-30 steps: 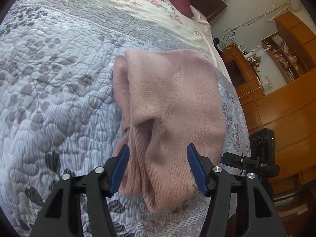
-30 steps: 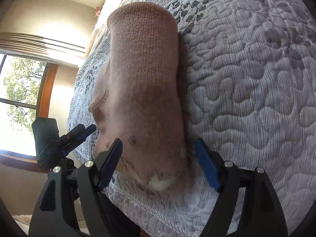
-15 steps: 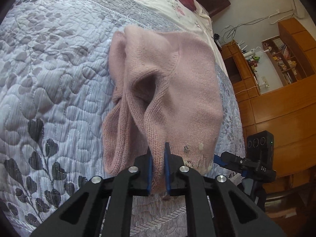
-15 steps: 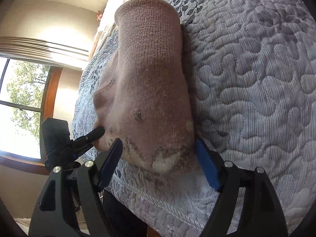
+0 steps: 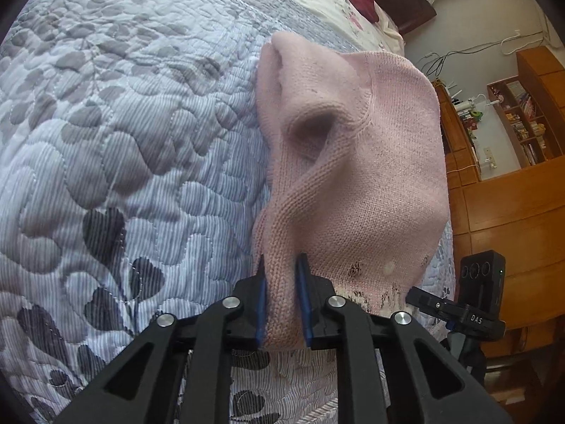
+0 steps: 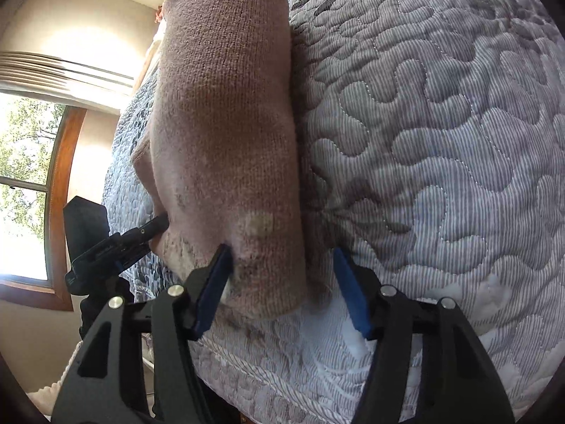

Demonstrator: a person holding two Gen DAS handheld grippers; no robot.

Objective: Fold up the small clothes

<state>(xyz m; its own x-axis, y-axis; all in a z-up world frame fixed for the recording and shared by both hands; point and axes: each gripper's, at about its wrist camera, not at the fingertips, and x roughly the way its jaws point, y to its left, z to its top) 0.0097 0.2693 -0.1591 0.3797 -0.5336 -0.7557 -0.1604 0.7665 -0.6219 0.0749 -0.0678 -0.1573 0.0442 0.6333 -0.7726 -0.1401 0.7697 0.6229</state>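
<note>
pink knit garment (image 5: 370,176) lay on the quilted bed cover (image 5: 123,141), near the bed's edge, bunched lengthwise w/ a hollow pucker in the middle. my left claw (image 5: 282,296) was clamped on a ridge of the knit at the near hem, blue pads pressing it from both sides. my right claw (image 6: 282,289) was spread wide, its pads straddling the other near corner of the garment (image 6: 226,123) w/o pinching anything; one pad touched the fabric, the other sat over the bed cover (image 6: 441,123) just beside it. dark specks and a pale patch showed near the hem, prob a print or stains, couldn't tell which.

progress, as i judged it: early-ish. piece looked already narrowed into a long strip, but not flat and not yet folded end to end. only one of two corners was gripped. left to do: close the right claw on its corner, lift both, bring the near hem over to the far end, smooth the pucker. risk: uneven lift if the right corner slipped.
</note>
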